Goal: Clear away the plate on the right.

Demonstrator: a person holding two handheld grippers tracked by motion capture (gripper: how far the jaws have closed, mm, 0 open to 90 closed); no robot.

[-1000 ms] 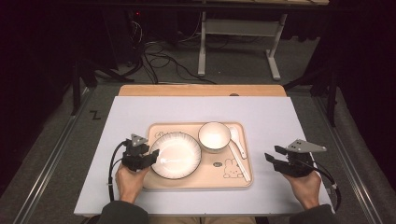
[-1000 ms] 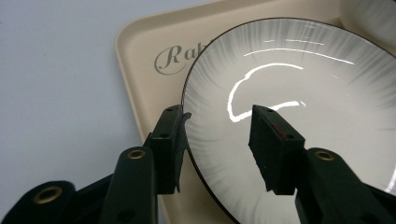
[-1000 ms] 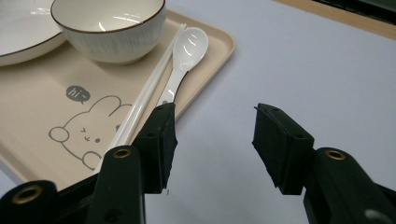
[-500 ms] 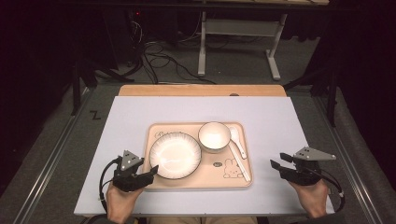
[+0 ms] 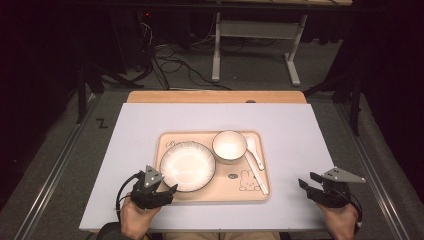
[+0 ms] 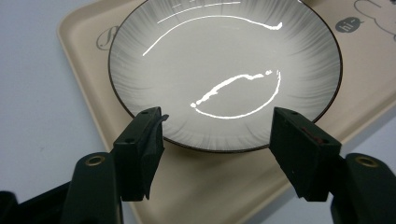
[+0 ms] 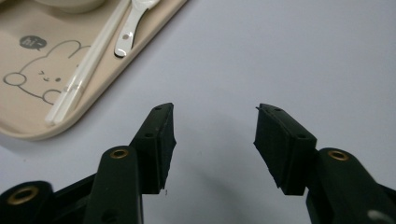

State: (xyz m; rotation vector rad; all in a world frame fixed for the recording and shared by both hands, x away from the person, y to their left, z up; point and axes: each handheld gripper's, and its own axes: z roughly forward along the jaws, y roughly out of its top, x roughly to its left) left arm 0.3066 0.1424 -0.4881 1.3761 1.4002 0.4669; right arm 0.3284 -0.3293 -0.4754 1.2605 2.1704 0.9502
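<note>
A white plate (image 5: 187,166) with a dark rim lies on the left half of a beige tray (image 5: 165,142). My left gripper (image 5: 167,192) hovers at the tray's near left corner. Its jaws have just been opening. In the left gripper view they stand wide apart, with the plate's (image 6: 224,70) near rim beyond the left gripper (image 6: 218,114) and nothing pressed between the pads. My right gripper (image 5: 306,186) is over bare table right of the tray. In the right gripper view the right gripper's (image 7: 212,109) jaws have just opened further and nothing is between them.
On the tray's right half stand a small white bowl (image 5: 229,146), a white spoon (image 5: 252,147) and white chopsticks (image 5: 257,175), above a rabbit drawing (image 5: 245,180). The tray sits on a pale mat (image 5: 140,125). Beyond the table, cables and a metal stand (image 5: 252,30) are on the floor.
My left gripper has drawn back from the plate's left rim toward the near table edge, and its jaws have spread. My right gripper has moved back and down toward the near edge.
</note>
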